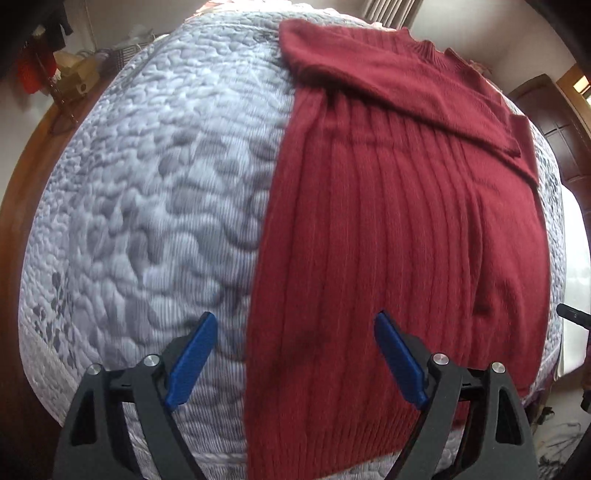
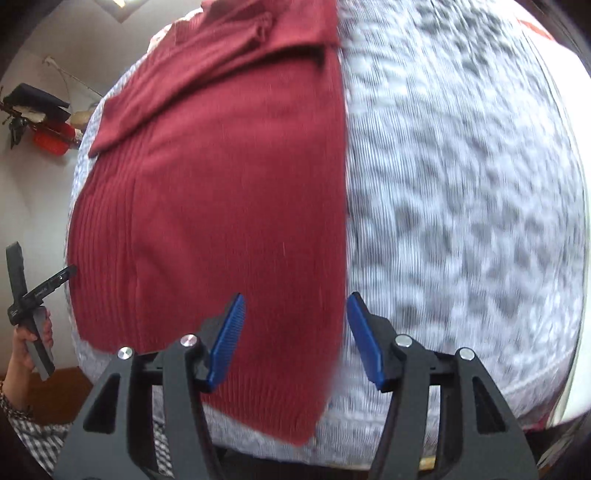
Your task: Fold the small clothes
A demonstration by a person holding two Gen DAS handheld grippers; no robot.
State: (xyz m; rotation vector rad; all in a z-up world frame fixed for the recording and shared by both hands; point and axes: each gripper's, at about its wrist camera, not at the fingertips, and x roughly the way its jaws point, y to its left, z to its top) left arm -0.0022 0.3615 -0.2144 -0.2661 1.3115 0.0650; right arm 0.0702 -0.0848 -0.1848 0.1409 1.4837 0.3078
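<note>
Your red sweater [image 1: 399, 229] lies flat on the bed [image 1: 155, 192]. Both your left gripper [image 1: 295, 325] and right gripper [image 2: 295, 306] have wide, empty jaws.

Place: a bedroom in a home.
Bed: a wide bed [image 1: 110, 229] with a grey-white quilted cover fills both views; a brown wooden frame [image 1: 22, 177] shows at its left edge.
Far left corner: clothes [image 1: 37, 66] hang on the wall above stacked boxes [image 1: 74, 77].
Far side: curtains [image 1: 391, 11] hang beside a plain pale wall.
Far right: a dark wooden door [image 1: 554, 125].
</note>
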